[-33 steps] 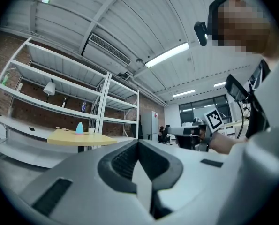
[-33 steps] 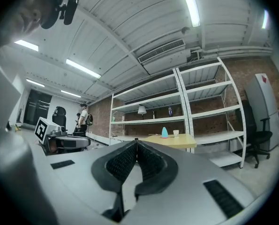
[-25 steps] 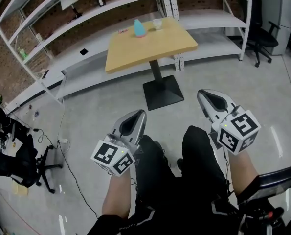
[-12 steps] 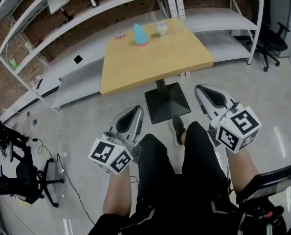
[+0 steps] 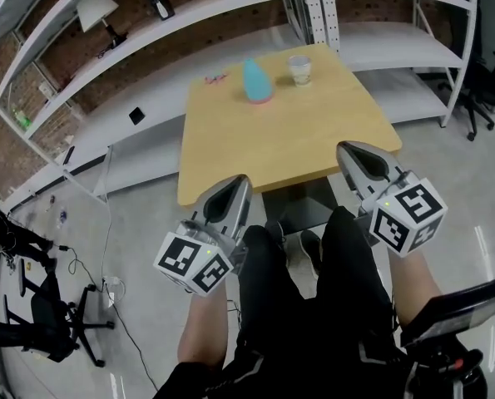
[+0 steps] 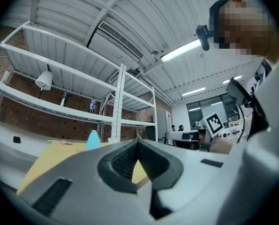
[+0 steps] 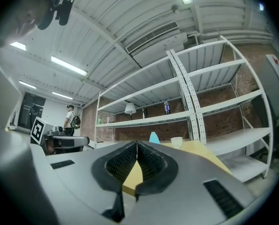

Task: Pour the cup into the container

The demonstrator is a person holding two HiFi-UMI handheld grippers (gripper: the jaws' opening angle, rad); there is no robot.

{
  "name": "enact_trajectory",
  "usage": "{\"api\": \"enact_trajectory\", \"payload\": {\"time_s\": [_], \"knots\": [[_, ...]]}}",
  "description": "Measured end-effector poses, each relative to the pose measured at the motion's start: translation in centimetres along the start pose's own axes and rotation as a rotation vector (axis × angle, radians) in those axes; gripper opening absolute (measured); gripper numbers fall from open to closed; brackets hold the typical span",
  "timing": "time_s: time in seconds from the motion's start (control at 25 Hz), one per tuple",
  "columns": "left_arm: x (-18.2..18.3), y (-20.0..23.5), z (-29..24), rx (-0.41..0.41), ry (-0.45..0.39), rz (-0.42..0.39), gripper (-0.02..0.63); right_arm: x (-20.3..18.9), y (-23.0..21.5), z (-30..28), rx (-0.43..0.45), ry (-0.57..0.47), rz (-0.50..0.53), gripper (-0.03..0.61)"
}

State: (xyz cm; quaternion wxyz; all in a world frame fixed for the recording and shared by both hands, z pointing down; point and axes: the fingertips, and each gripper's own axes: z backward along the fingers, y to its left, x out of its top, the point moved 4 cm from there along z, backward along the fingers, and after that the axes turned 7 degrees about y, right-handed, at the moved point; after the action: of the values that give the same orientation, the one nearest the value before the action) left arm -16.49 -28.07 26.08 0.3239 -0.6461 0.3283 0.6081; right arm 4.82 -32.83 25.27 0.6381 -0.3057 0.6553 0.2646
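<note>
Head view: left gripper (image 5: 237, 185) and right gripper (image 5: 348, 150) are held level by the near edge of the tabletop (image 5: 230, 148). The cup (image 5: 299, 69) stands at the far side, near the teal container (image 5: 256, 81) but not touching it.
Left gripper view: jaws clenched together, nothing between.
Right gripper view: jaws likewise closed and empty; cup to the right of the container.

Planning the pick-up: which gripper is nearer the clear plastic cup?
Right. The right gripper is short of the clear plastic cup, slightly right; the left gripper is farther back, leftward.
</note>
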Motion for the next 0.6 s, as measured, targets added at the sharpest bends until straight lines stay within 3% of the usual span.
{"api": "enact_trajectory", "payload": {"time_s": [0.36, 0.6], "knots": [[-0.1, 8.7, -6.9, 0.023, 0.037, 0.037, 0.000, 0.9, -5.1, -8.9, -0.017, 0.014, 0.009, 0.002], [0.7, 12.3, -11.5, -0.026, 0.062, -0.011, 0.000, 1.1, -8.0, -14.0, -0.011, 0.031, 0.012, 0.003]]}}
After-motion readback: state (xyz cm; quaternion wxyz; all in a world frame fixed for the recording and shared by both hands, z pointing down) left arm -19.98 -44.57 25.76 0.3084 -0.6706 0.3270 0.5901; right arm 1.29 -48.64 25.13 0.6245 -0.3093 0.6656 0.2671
